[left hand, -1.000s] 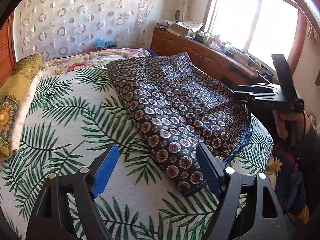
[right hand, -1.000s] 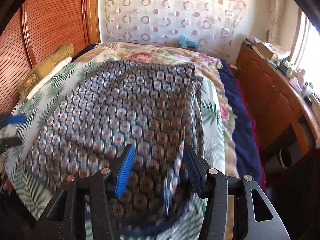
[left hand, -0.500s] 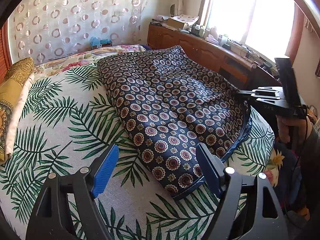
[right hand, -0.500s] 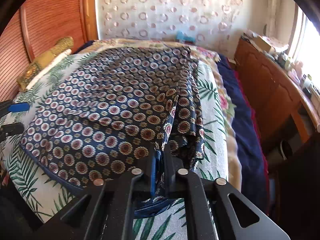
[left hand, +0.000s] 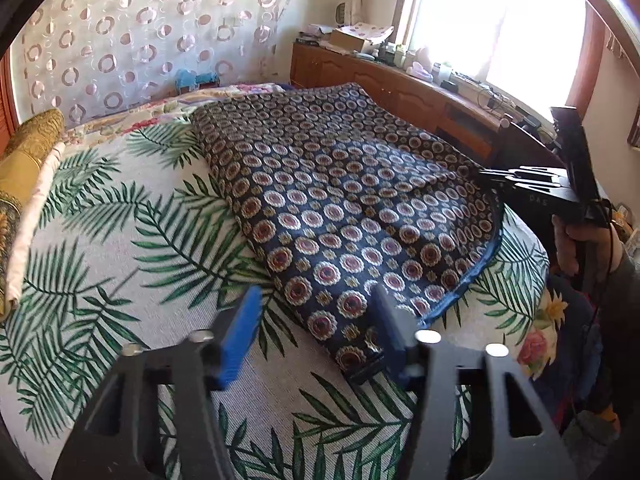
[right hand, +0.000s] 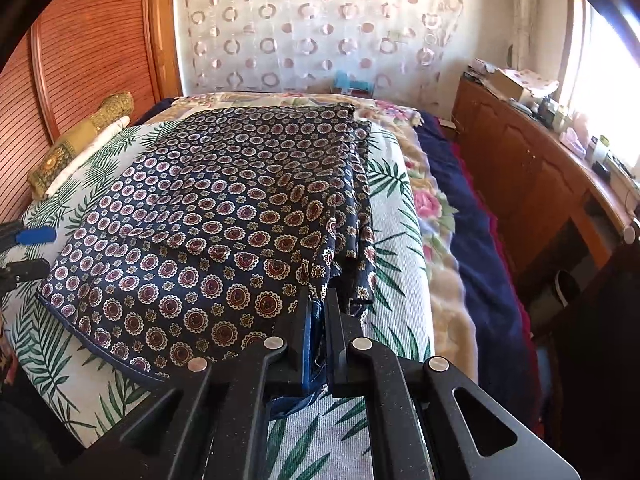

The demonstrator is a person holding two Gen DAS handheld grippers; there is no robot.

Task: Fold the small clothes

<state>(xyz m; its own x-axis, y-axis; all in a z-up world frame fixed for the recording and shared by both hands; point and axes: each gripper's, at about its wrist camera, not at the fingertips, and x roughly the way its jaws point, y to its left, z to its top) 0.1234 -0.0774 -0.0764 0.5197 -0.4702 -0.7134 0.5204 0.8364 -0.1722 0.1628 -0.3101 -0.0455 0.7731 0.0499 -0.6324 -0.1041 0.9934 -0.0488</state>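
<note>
Navy cloth printed with cream-ringed medallions (right hand: 208, 208) lies spread on the palm-leaf bedspread (left hand: 120, 240), its near hem facing both grippers. The step in hand looks like taking the 2 near corners for a fold. The right gripper (right hand: 318, 312) is clamped on the hem's right corner, angled down. The left gripper (left hand: 316, 332) has just been closing, its blue pads (left hand: 240, 332) apart on either side of the left corner without pressing. Next, it probably must finish pinching before both lift together.
</note>
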